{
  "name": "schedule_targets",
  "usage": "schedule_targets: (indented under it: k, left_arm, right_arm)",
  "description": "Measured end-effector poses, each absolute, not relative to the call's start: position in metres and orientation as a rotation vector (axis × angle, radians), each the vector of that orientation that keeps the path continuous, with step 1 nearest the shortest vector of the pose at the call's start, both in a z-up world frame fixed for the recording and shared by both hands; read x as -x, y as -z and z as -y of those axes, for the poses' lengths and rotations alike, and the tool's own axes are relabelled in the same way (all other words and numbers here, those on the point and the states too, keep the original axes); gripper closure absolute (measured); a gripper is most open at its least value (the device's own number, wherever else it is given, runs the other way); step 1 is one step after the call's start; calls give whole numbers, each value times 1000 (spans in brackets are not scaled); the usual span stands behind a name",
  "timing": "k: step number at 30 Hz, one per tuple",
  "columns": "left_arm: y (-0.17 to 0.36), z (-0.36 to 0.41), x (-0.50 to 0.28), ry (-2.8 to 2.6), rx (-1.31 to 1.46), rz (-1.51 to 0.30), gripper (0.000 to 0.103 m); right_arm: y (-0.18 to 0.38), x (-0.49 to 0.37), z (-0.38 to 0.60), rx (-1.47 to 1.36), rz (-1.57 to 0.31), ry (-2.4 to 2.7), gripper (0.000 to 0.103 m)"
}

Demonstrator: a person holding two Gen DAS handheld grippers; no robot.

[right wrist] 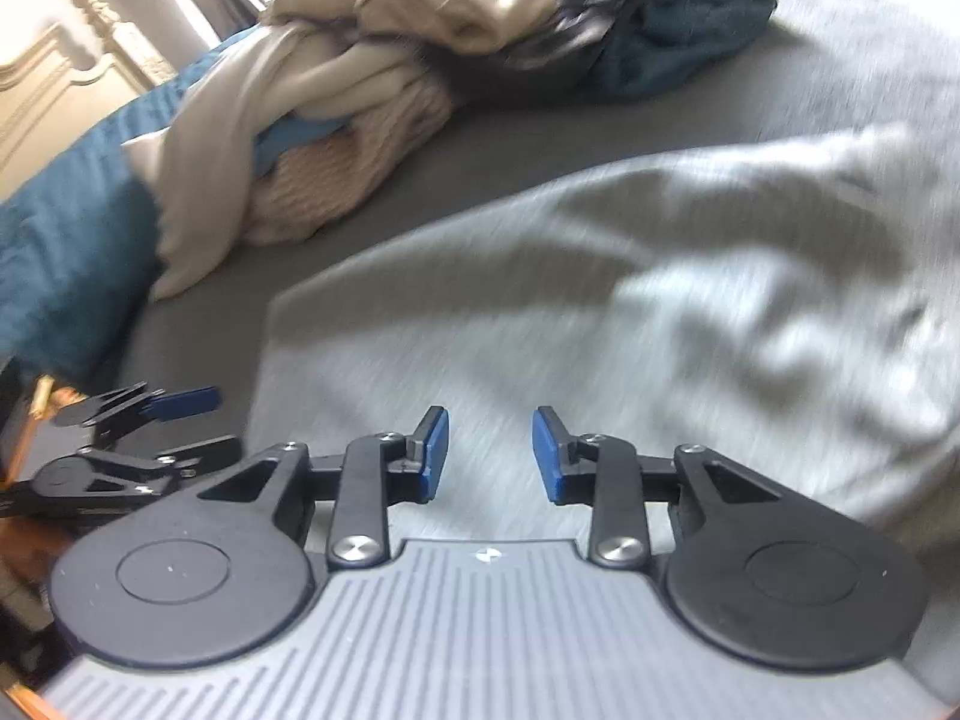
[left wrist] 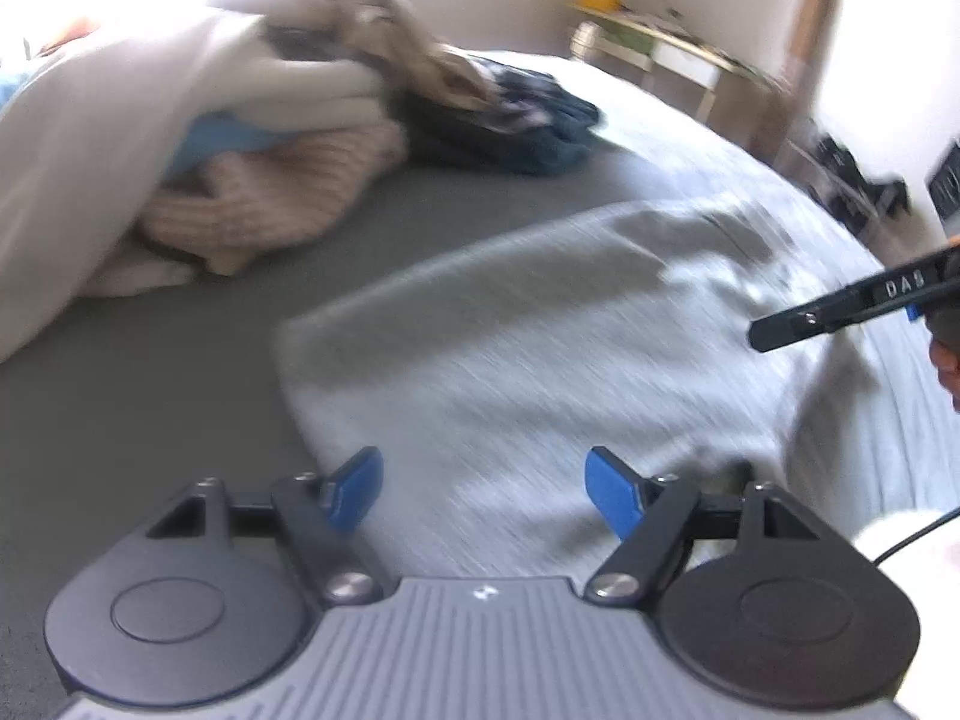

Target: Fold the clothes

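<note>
Grey garment (left wrist: 540, 324) lies on the bed (left wrist: 150, 372) under your tools. Left tool (left wrist: 485, 489) wide open, right tool (right wrist: 490, 456) part open, both empty. Cloth runs toward 1 o'clock; unfolded pile (right wrist: 372, 78) at 11.

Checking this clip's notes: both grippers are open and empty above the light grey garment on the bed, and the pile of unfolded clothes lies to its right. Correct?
Not quite. The pile of clothes lies to the left of the grey garment, as the right wrist view shows. Left gripper and right gripper are open and empty.
</note>
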State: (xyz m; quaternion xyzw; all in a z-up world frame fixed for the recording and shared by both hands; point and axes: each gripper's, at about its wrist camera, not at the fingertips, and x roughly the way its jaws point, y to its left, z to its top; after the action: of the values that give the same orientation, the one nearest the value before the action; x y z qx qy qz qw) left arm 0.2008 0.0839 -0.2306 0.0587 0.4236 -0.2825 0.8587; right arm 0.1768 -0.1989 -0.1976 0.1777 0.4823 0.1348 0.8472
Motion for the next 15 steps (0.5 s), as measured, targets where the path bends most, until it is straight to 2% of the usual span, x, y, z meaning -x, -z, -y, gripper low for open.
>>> schedule_targets:
  k: [10, 15]
  left_arm:
    - [251, -20, -157, 769, -379, -857, 28]
    - [260, -4, -150, 788, -480, -829, 28]
  right_arm:
    - [202, -133, 158, -306, -1109, -347, 73]
    - [222, -127, 176, -538, -1194, -236, 72]
